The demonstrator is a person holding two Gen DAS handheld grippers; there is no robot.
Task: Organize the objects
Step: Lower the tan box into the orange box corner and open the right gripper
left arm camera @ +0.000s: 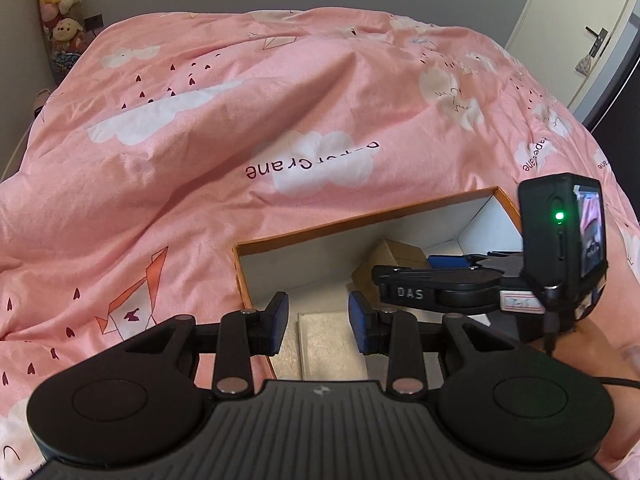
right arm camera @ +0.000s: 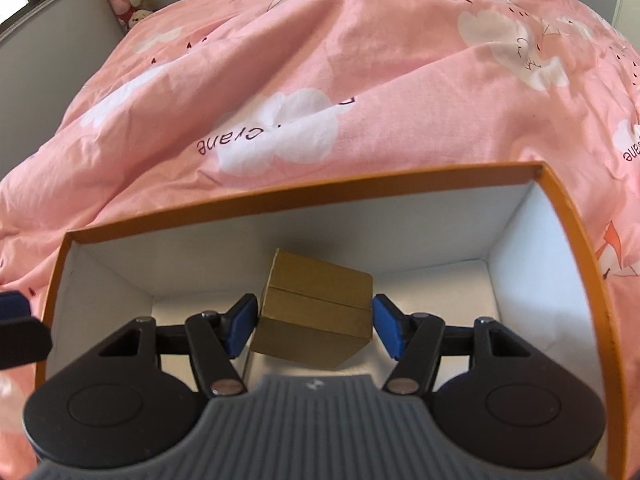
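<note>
Inside the box: we find the small brown carton (right arm camera: 316, 312) near the middle of the white floor, tilted on one corner. In the left wrist view it shows at about 3 o'clock (left arm camera: 390, 258).
Right gripper: in our right gripper (right arm camera: 316, 320) the blue pads press the carton's two sides, so the carton is clamped. From the left wrist it reaches in from 3 o'clock (left arm camera: 452, 262).
Left gripper: our left gripper (left arm camera: 318, 316) has its jaws partly apart with nothing between them. It hangs over the box's near left corner, at 6 o'clock in its own view.
Flat packet: a pale flat packet (left arm camera: 332, 344) lies on the box floor, seen through the gap between the left gripper's pads.
Box: the orange-rimmed box (right arm camera: 280, 196) has white walls and sits open-topped on the bed. Its far rim (left arm camera: 360, 216) runs toward 2 o'clock.
Hand: our right hand (left arm camera: 600, 344) shows at 4 o'clock, behind the right gripper's camera (left arm camera: 560, 240).
Bedding: a pink duvet (left arm camera: 240, 100) with white clouds surrounds the box from 9 to 3 o'clock.
Room: plush toys (left arm camera: 60, 0) are stacked at 11 o'clock, and a white door (left arm camera: 580, 32) stands at 1 o'clock.
</note>
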